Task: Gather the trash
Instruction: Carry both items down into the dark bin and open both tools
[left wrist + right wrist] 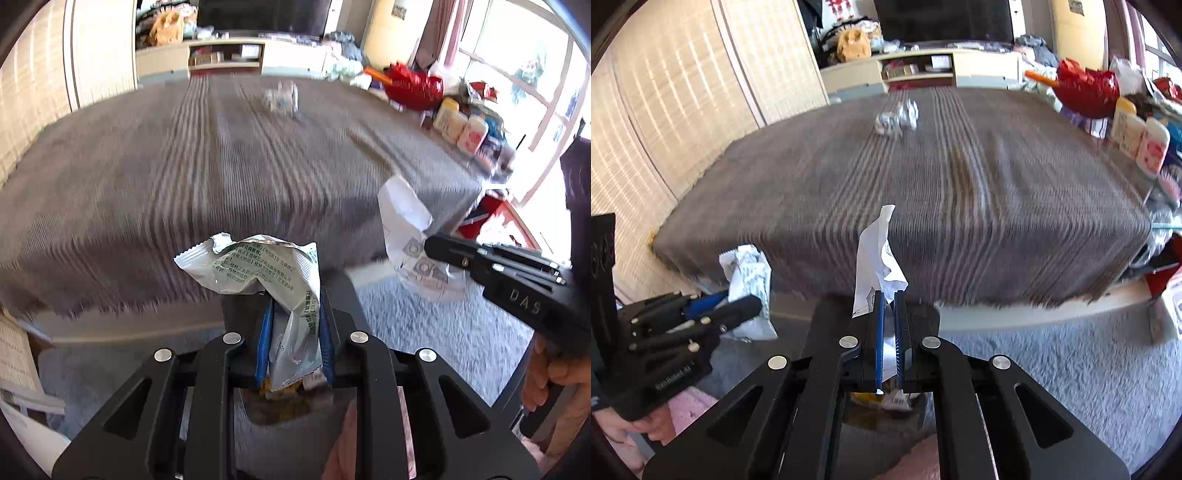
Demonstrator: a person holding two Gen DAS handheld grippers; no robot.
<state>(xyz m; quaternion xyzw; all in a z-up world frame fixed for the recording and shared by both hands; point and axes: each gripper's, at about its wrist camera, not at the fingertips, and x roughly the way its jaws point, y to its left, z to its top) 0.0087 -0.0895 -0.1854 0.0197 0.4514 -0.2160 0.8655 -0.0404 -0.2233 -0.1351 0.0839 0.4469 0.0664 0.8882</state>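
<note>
Silvery wrapper (pixel 280 280) is being pinched by the left gripper (pixel 295 325), while the right gripper (pixel 889 332) is clamping white paper (pixel 879 254).

- The striped grey bed cover (pixel 923 192) lies open across its middle and near edge.
- Two crumpled foil wrappers (pixel 897 118) sit far back.
- Bottles (pixel 1141 140) and a red bag (pixel 1086 92) crowd the right edge.

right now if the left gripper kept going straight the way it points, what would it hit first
Probably the near edge of the grey striped cover on the low table. The left gripper, shut on a silver wrapper, aims there, and nothing else shows in between. Fisheye depth is unclear, so it might meet the pale carpet below instead.
</note>
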